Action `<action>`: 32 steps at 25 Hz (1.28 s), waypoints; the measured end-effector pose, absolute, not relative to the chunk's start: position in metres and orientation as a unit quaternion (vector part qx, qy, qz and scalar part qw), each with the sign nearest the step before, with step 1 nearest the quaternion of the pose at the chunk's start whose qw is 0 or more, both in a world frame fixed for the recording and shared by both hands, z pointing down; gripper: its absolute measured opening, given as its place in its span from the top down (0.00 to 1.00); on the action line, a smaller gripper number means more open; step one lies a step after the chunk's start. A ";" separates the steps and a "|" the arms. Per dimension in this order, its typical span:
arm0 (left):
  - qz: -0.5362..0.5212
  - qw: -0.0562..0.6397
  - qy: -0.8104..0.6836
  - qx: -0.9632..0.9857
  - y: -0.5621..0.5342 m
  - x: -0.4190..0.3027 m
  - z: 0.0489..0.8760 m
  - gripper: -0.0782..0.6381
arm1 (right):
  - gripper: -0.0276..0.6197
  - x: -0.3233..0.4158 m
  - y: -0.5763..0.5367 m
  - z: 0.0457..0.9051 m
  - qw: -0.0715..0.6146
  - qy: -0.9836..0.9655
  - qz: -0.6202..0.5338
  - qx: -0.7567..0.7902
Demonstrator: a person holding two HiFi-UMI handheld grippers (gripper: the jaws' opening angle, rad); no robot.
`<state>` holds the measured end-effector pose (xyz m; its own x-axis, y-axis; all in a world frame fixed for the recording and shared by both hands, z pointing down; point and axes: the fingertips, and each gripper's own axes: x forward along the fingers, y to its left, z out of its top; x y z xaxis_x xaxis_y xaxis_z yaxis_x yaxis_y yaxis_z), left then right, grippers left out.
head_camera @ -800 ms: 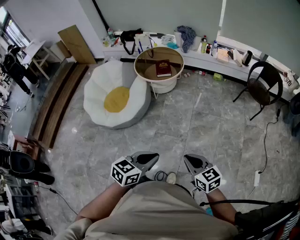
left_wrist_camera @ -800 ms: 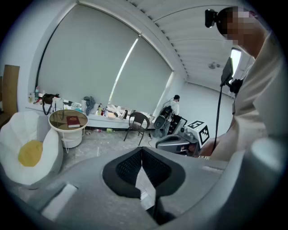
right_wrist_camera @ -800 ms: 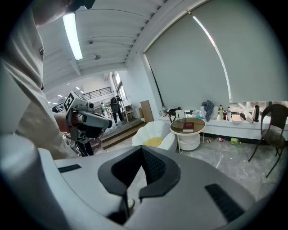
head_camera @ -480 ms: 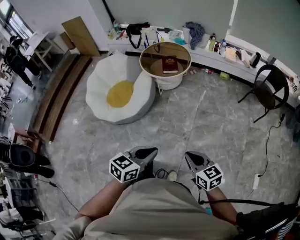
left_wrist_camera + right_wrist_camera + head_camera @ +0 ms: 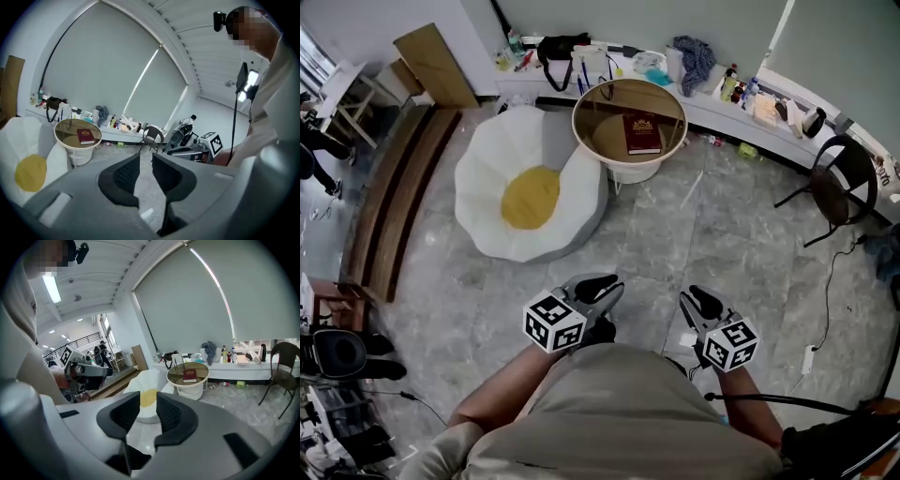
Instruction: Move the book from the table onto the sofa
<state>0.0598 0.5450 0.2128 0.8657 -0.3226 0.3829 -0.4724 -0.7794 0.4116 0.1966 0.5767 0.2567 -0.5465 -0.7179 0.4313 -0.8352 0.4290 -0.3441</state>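
A dark red book [image 5: 642, 132] lies on the round glass-topped table [image 5: 605, 108] far across the floor. To the table's left sits the sofa [image 5: 530, 197], a white beanbag with a yellow middle. My left gripper [image 5: 602, 287] and right gripper [image 5: 703, 302] are held low by the person's body, far from the book. Both stand open with nothing between the jaws. The left gripper view shows the book [image 5: 85, 136] beyond its jaws [image 5: 146, 164], and in the right gripper view the book [image 5: 190, 375] lies beyond that gripper [image 5: 148, 404].
A cluttered white ledge [image 5: 712, 89] runs along the far wall behind the table. A black chair [image 5: 834, 178] stands at the right and a wooden bench [image 5: 394, 206] at the left. A cable with a white plug [image 5: 811, 359] lies on the grey floor.
The head view has drawn a little nearer to the table and sofa. Both grippers keep their place in front of the body, still empty.
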 end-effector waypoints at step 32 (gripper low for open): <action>0.219 0.400 -0.306 0.836 0.014 0.081 0.433 0.68 | 0.73 0.271 0.005 0.482 0.161 -0.779 0.421 0.437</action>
